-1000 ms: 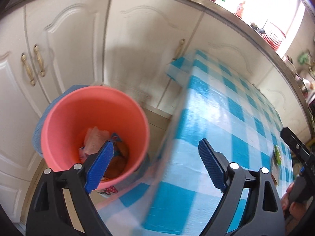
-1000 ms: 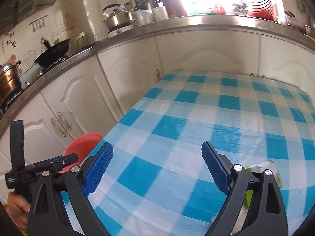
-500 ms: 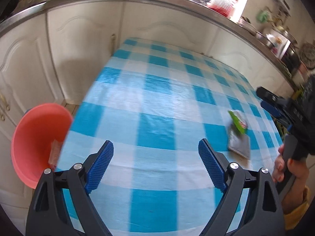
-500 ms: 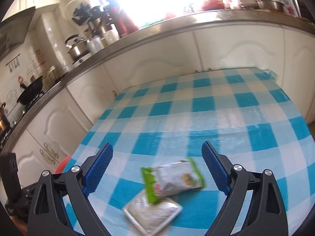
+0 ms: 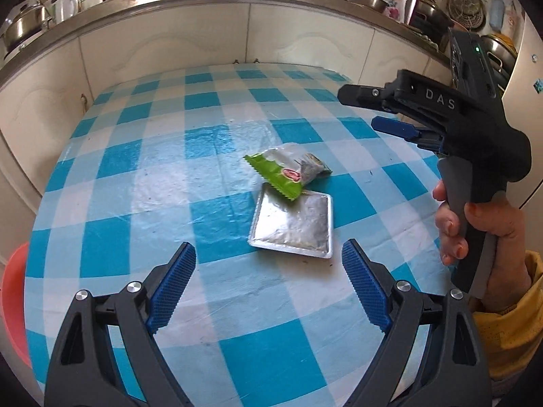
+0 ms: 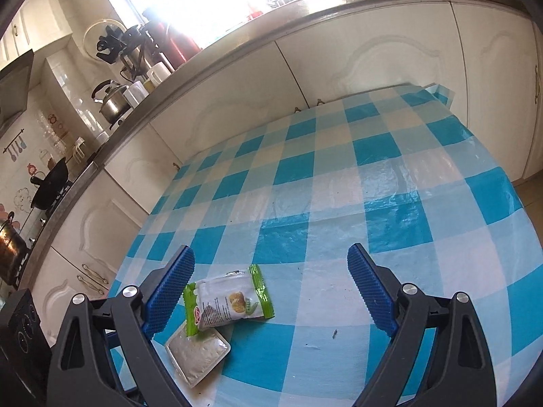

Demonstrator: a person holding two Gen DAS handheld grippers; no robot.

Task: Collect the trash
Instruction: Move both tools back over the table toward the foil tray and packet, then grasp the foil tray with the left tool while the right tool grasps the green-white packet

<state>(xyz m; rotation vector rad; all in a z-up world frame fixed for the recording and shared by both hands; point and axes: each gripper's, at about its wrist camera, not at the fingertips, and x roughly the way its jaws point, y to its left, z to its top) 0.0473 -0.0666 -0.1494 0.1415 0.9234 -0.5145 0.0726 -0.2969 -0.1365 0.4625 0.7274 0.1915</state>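
Left wrist view: the left gripper (image 5: pixel 268 268) hangs over the table (image 5: pixel 135 183) with its blue pads spread wide and nothing between them. Just ahead of its fingertips lies a flat silver foil pouch (image 5: pixel 293 227), closer to the right-hand pad than to the left one. A green and white snack wrapper (image 5: pixel 288 173) lies beyond the pouch, one toothed edge overlapping the pouch's far side. Both pieces of trash rest on the blue and white checked cloth, apart from either gripper.

To the right in the same view a person's right hand (image 5: pixel 475 230), with a yellow sleeve at the wrist, holds the right gripper (image 5: pixel 366 108) by its handle, raised above the table's right side, beyond and to the right of the wrapper.

From the right wrist view that gripper (image 6: pixel 271 288) is released too, jaws wide apart. The wrapper (image 6: pixel 230 300) lies just beside its left pad, not clamped, and the foil pouch (image 6: pixel 198 347) sits nearer the camera, partly under the wrapper's corner. Nothing else lies on the cloth around the two pieces.

At the far left edge of the left wrist view, a sliver of a red bucket (image 5: pixel 12 305) shows below the table's edge; I cannot see its inside. Cream cabinet doors (image 5: pixel 190 40) stand behind the table, and the worktop above them holds pots, a kettle and cups.
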